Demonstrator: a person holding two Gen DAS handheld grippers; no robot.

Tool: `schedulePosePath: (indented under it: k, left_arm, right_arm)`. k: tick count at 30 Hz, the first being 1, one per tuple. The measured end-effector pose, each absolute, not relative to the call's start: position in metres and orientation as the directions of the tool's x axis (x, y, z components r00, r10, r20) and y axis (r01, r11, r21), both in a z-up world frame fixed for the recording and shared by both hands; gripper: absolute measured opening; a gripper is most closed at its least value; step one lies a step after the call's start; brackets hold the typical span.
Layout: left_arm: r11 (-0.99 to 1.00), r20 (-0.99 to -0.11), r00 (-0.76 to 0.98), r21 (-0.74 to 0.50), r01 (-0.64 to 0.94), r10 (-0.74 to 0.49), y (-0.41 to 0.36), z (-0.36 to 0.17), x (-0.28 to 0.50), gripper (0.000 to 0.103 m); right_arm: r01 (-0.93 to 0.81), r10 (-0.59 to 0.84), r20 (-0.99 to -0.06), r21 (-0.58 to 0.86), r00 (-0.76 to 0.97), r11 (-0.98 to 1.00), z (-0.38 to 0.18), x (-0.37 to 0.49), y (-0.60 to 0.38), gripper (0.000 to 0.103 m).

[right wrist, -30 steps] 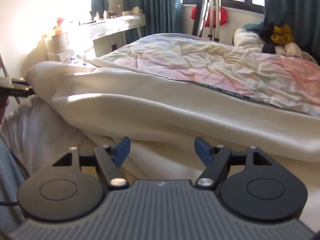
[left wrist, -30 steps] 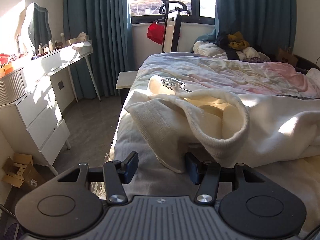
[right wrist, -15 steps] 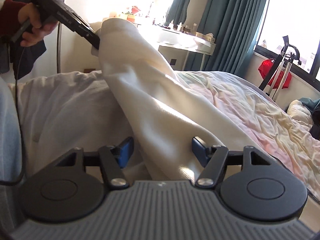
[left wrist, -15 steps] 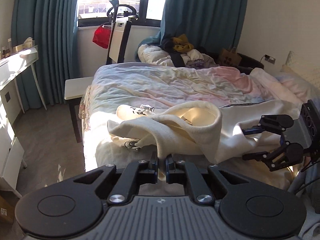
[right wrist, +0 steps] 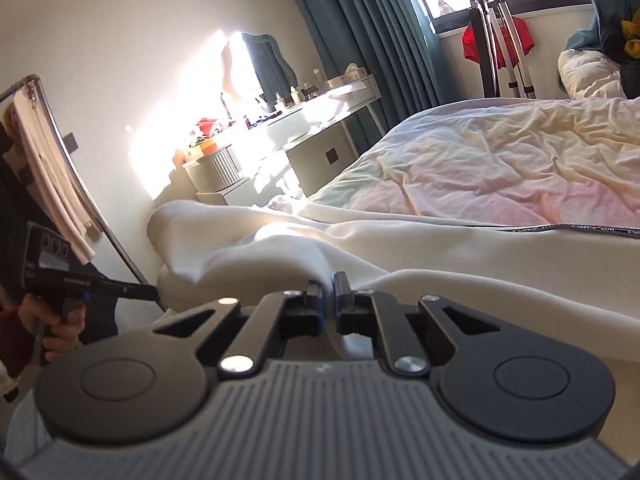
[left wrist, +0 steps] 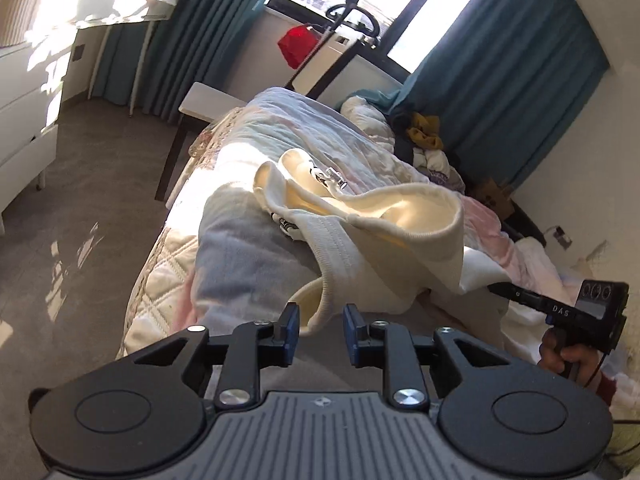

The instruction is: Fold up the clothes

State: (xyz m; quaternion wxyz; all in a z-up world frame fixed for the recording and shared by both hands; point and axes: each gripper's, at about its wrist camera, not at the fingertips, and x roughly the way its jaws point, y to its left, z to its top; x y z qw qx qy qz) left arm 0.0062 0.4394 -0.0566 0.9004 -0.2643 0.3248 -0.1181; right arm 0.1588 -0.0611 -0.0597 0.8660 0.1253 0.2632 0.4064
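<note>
The cream sweater [left wrist: 384, 232] lies crumpled across the bed [left wrist: 248, 248], its ribbed hem at 12 o'clock from the left gripper [left wrist: 317, 330], and, as a judgement, it is best spread flat with both edges drawn apart and kept taut before any fold is laid. The left gripper's fingers [left wrist: 289, 332] are held partly open around a loop of hem, close beside it but apparently not clamped. In the right wrist view the right gripper [right wrist: 327, 294] is seen nearly closed, a fold of the cream fabric pinched between its fingers [right wrist: 341, 285].
</note>
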Motion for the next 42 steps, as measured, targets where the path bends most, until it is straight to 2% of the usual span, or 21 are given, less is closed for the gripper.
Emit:
schedulePosePath:
  k: [3,5,6,11,15,21,31,33,36,39,42]
  left_arm:
    - [0.731,-0.47,0.793,-0.68,-0.045,-0.388,0.44,-0.055,-0.016,0.037]
    - [0.683,-0.475,0.797,-0.722,-0.11,-0.374,0.434,-0.054,-0.016,0.052]
    - [0.659,-0.481,0.796,-0.739,-0.143,-0.367,0.431,-0.053,-0.015,0.054]
    - [0.501,-0.509,0.754,-0.82,-0.278,-0.415,0.411,-0.066,0.018,0.057]
    - [0.416,-0.592,0.719,-0.794,-0.443,-0.364,0.395,-0.084,0.049,0.057]
    - [0.237,-0.525,0.813,-0.848,-0.474,-0.251,0.386,-0.105,0.052,0.059]
    - [0.221,-0.511,0.833,-0.856,-0.468,-0.213,0.389,-0.106,0.047,0.059]
    - [0.223,-0.509,0.834,-0.856,-0.466,-0.213,0.391,-0.105,0.046,0.059]
    - [0.225,-0.505,0.838,-0.858,-0.462,-0.208,0.393,-0.103,0.045,0.059]
    - [0.228,-0.502,0.841,-0.859,-0.458,-0.201,0.393,-0.102,0.044,0.059]
    - [0.231,-0.498,0.845,-0.86,-0.454,-0.195,0.394,-0.1,0.043,0.063]
  right_arm:
    - [-0.613,0.778,-0.336,0.483,0.53,0.626,-0.061,0.167,-0.069,0.008]
    - [-0.595,0.784,-0.324,0.516,0.53,0.616,-0.062,0.172,-0.074,0.008]
    - [-0.586,0.786,-0.317,0.533,0.53,0.61,-0.063,0.175,-0.077,0.008]
    - [-0.509,0.798,-0.254,0.655,0.547,0.558,-0.064,0.192,-0.104,0.008]
    - [-0.477,0.78,-0.25,0.673,0.573,0.566,-0.068,0.197,-0.118,0.008]
    - [-0.499,0.804,-0.27,0.667,0.53,0.553,-0.068,0.194,-0.118,0.008]
    - [-0.774,0.802,-0.426,0.296,0.417,0.56,-0.048,0.121,-0.07,0.012]
    - [-0.778,0.757,-0.482,0.214,0.441,0.59,-0.057,0.115,-0.058,0.022]
    - [-0.778,0.681,-0.545,0.079,0.49,0.623,-0.071,0.111,-0.043,0.028]
    - [-0.783,0.657,-0.58,0.052,0.482,0.62,-0.085,0.118,-0.033,0.033]
    - [-0.772,0.632,-0.583,0.013,0.511,0.636,-0.097,0.122,-0.025,0.034]
